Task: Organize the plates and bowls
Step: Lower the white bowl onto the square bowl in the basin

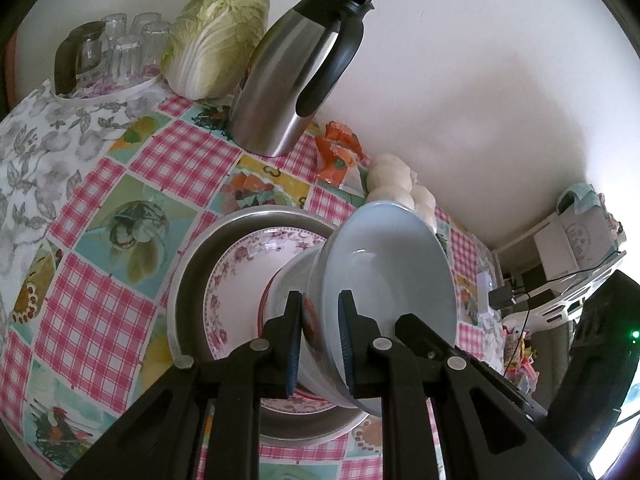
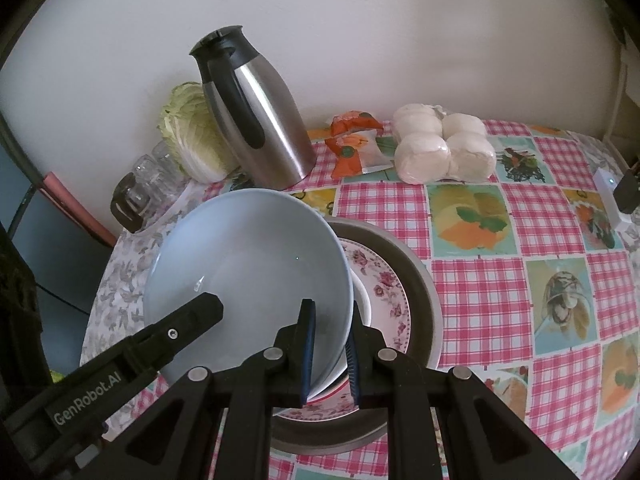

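Observation:
A pale blue bowl (image 1: pixel 392 272) is held tilted over a stack: a metal basin (image 1: pixel 192 276) holding a floral plate (image 1: pixel 240 264) and a white bowl with red pattern (image 1: pixel 308 320). My left gripper (image 1: pixel 320 336) is shut on the blue bowl's rim, one pad inside and one outside. My right gripper (image 2: pixel 330 344) is shut on the opposite rim of the blue bowl (image 2: pixel 248 264). The floral plate (image 2: pixel 384 280) and the basin (image 2: pixel 424 292) show under it. The left gripper's finger (image 2: pixel 188 320) crosses the bowl in the right wrist view.
A steel thermos jug (image 1: pixel 296 76), a napa cabbage (image 1: pixel 216 40) and upturned glasses (image 1: pixel 120 48) stand at the back by the wall. A snack packet (image 2: pixel 352 148) and bagged white buns (image 2: pixel 444 148) lie on the checked tablecloth (image 2: pixel 500 280).

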Demonstrator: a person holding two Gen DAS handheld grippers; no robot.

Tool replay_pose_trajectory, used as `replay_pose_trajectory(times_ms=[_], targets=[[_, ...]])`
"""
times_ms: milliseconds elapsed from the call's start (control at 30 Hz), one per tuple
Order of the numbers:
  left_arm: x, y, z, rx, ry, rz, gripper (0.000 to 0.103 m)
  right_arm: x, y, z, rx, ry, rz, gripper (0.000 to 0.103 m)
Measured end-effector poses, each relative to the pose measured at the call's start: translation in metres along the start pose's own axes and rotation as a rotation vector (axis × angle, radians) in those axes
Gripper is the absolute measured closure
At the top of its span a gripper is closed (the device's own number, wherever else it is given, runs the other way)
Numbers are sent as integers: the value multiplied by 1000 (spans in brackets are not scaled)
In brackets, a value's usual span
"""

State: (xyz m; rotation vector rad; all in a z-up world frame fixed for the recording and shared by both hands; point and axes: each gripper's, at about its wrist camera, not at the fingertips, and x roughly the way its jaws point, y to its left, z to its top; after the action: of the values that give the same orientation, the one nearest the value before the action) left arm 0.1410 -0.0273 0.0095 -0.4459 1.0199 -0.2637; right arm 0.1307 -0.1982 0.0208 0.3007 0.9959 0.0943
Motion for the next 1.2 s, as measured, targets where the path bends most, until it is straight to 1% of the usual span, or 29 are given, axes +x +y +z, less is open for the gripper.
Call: replay_pose_trajectory(times_ms=[233, 367, 667, 833, 1033, 1100, 1200], targets=[[7, 2, -1, 6, 20, 35, 86, 4, 2, 0, -15, 7, -24, 86], [8, 2, 0, 7, 21, 36, 86, 4, 2, 0, -16, 5, -24, 86], [10, -1, -1, 47, 20, 67, 84, 0, 1, 1, -24, -5, -34, 86], [10, -5, -2, 69, 20, 72, 75, -1, -1, 2, -23, -10, -54, 86], [9, -9, -3, 93, 15, 82, 71, -1, -6, 3, -10, -15, -54, 86], [6, -10, -3, 93, 8, 69, 61, -3, -6, 3, -11, -24, -48, 86], [3, -10, -2, 94, -4, 67, 59, -4, -4, 3, -20, -28, -47, 86]])
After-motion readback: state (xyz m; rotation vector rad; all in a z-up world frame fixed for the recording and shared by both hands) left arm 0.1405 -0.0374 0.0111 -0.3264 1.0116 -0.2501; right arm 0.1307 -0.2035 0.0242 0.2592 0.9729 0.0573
